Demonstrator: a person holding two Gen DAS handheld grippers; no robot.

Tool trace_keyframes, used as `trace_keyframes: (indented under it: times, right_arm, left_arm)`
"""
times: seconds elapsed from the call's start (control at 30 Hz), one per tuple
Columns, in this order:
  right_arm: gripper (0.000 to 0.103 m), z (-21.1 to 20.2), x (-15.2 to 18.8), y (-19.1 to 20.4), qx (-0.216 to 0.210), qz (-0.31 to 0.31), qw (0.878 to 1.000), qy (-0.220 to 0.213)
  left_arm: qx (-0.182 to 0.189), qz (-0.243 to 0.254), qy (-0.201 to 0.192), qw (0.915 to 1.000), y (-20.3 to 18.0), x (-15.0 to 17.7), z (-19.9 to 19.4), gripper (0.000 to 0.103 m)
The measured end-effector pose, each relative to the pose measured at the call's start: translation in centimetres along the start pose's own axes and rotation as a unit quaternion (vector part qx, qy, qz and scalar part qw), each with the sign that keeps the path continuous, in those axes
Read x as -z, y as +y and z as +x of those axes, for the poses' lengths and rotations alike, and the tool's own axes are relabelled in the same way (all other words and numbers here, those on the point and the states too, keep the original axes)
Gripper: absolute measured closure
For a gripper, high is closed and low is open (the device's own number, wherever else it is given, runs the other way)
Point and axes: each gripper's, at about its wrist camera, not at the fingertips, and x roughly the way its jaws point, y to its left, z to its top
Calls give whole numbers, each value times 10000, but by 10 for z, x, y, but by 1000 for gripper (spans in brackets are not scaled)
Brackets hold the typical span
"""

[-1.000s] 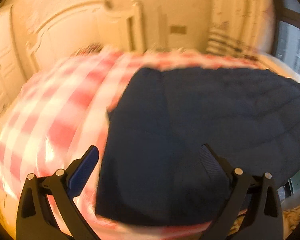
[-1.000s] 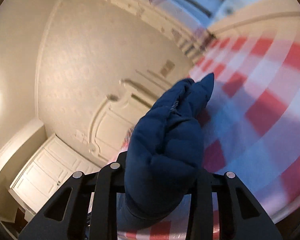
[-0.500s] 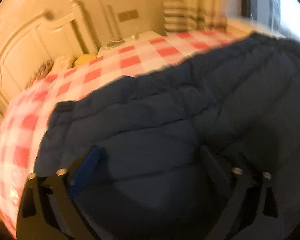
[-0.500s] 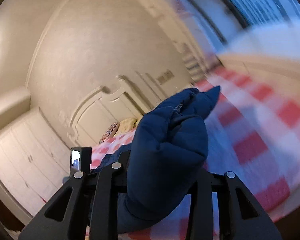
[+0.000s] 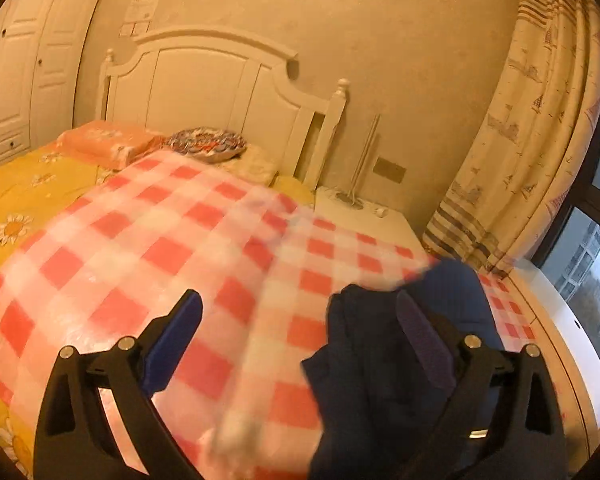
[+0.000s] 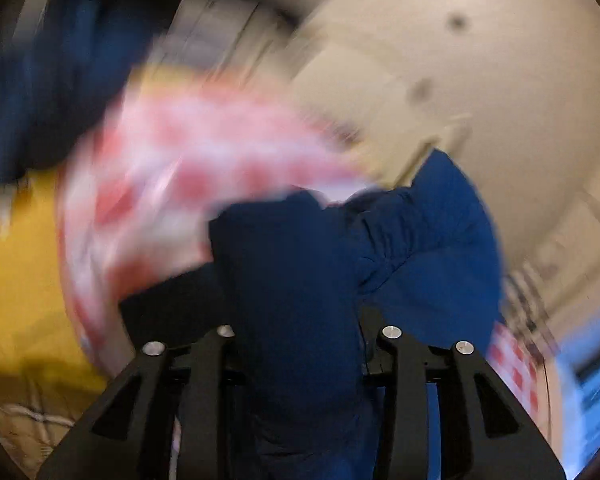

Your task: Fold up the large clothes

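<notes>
A navy quilted jacket (image 5: 380, 384) lies bunched on the red-and-white checked bedspread (image 5: 148, 248), at the lower right of the left wrist view. My left gripper (image 5: 300, 332) hovers over the bedspread with its jaws opening wide. Its pads press on nothing, and the jacket's edge lies by the right finger (image 5: 424, 344). In the blurred right wrist view, my right gripper (image 6: 304, 320) has a thick fold of the jacket (image 6: 300, 280) bunched between its jaws, which are opening. The fabric hides its fingertips.
A white headboard (image 5: 220, 80) stands at the far end of the bed, with pillows (image 5: 112, 142) and a patterned cushion (image 5: 206, 144) below it. The yellow flowered sheet (image 5: 28, 184) shows at left, a white wardrobe (image 5: 12, 60) behind it. A curtain (image 5: 540, 140) and window (image 5: 588, 280) are at right.
The left view has swung off the spread jacket toward the headboard, so the jacket now shows only at lower right. The right gripper has rolled and swept sideways, still carrying the fold.
</notes>
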Motion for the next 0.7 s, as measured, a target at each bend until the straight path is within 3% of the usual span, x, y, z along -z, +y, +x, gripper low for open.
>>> trace_keyframes:
  times: [0.07,0.2,0.33,0.4,0.5,0.63,0.7]
  right_arm:
    - [51,8,-1,26,394,-527,9978,20]
    - [51,-1,3,10,290,-195,9993,-102]
    - [51,-11,9,13,302,-157,9989,-319]
    - [51,-10,11,12,235,-131,9986,-445]
    - [50,-13,10,16,261,-154,9987,-415]
    - [43,-10,10,33,497,-411,9970,-418]
    - [39,-13,11,36,534,-550,9961,-431]
  left_arm:
    - [39,128,238,9996,5,13,10,6]
    - [130,400,567,9975,3,31,29,6]
    - [532,817,711,9927,-35,24,48,6]
    - [734,1226,745,9869,-65,14,55,6]
    - [952,2003,1005,9699,-126,-1,79,2]
    - [730,2652,1536,9491,-177,7,133,2]
    - [290,2909,1608,9427,-182,20,159,2]
